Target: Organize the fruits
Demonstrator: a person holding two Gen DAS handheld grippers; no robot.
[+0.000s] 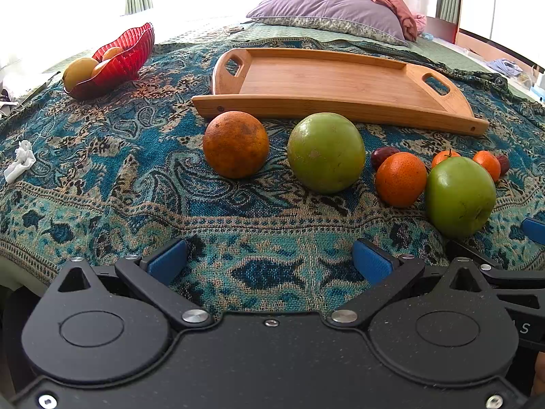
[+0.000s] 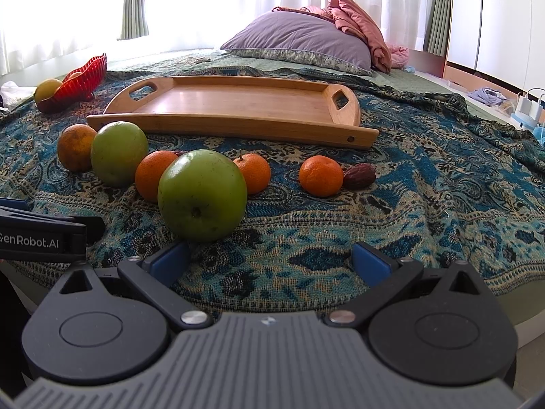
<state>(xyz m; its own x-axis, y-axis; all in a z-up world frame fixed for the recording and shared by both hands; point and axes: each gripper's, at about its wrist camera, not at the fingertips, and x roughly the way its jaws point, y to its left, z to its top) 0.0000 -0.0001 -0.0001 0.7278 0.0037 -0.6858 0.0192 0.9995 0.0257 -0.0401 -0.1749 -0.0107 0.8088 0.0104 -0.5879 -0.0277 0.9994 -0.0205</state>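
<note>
Nothing picked yet, both my left gripper (image 1: 269,260) and right gripper (image 2: 269,260) gape empty; next I grab the near green apple (image 2: 202,195) for the tray (image 2: 238,100).

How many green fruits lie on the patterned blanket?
2. A large green fruit lies beside the dark-spotted orange, in front of the wooden tray. A second green fruit lies nearest the cameras. None seems hidden.

Strong daylight is pouring through the sheer white curtains (image 2: 238,3) at twelve o'clock, blowing them out to pure white. The patterned blue bedspread (image 1: 136,177) is staying evenly lit, with soft shadows falling toward six o'clock. Fisheye bending is curving the edges; both views are staying sharp.
</note>
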